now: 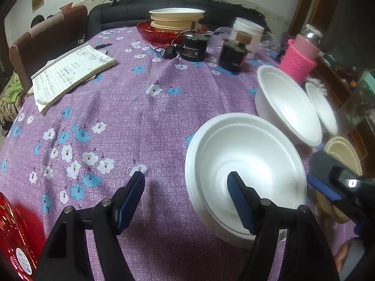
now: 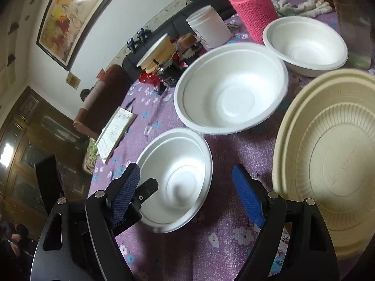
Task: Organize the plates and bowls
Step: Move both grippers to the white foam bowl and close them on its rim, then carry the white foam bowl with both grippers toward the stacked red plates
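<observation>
Three white foam bowls stand on the purple flowered cloth. The nearest bowl lies just ahead of both grippers. A bigger bowl and a third bowl stand behind it. A beige ribbed plate stack is at the right. My left gripper is open, its right finger over the nearest bowl's rim. My right gripper is open and empty above that bowl's near edge; it also shows in the left wrist view.
At the table's far side stand a red dish holding beige plates, a black motor, a dark jar, a white tub and a pink-sleeved bottle. An open notebook lies left. A red packet is near left.
</observation>
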Available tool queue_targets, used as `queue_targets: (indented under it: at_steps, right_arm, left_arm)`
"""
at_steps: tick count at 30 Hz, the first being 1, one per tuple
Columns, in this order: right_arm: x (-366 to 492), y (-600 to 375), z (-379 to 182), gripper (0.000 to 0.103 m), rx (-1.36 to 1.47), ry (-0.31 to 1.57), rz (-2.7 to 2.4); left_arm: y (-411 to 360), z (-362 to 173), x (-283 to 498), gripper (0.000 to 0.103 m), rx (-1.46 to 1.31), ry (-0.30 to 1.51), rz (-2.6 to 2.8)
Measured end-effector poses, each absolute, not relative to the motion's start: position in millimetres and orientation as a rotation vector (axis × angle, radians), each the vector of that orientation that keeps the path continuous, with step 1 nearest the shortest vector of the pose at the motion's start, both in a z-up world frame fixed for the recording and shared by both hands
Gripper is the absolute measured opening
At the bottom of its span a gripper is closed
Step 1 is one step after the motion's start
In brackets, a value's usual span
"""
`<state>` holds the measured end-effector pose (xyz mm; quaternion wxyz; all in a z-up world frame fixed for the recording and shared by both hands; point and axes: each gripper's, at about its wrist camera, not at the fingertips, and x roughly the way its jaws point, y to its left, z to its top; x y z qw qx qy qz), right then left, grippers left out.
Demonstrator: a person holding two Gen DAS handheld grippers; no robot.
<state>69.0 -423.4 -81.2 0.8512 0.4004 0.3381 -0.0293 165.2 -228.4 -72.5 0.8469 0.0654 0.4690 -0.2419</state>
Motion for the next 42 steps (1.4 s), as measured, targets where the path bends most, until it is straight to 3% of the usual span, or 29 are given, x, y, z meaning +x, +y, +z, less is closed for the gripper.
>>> queue_targets:
  at_steps: [17, 19, 21, 25, 27, 33, 42]
  right_arm:
    - [90, -426, -109, 0.081, 0.989, 0.819, -0.113]
    - [90, -426, -110, 0.075, 1.007, 0.818, -0.087]
    - [92, -425, -110, 0.06, 1.001, 0.824, -0.076]
    - [93, -425, -111, 0.046, 0.998, 0.832, -0.068]
    - [93, -425, -111, 0.034, 0.99, 0.833, -0.071]
    - [91, -425, -109, 0.023, 0.967, 0.823, -0.081]
    - [90, -424, -108, 0.012, 0.923, 0.828, -0.116]
  left_arm:
    - [-232, -81, 167, 0.073, 0.158, 1.023, -0.53]
    - [-232, -81, 167, 0.072, 0.155, 1.022, -0.534]
    - [-231, -80, 166, 0.07, 0.149, 1.014, -0.538]
    - [-229, -80, 167, 0.048, 0.134, 1.015, -0.551]
    - [-230, -84, 168, 0.035, 0.13, 1.041, -0.564]
    - [-229, -88, 170, 0.019, 0.106, 1.062, -0.583]
    - [-228, -85, 169, 0.016, 0.098, 1.053, -0.596]
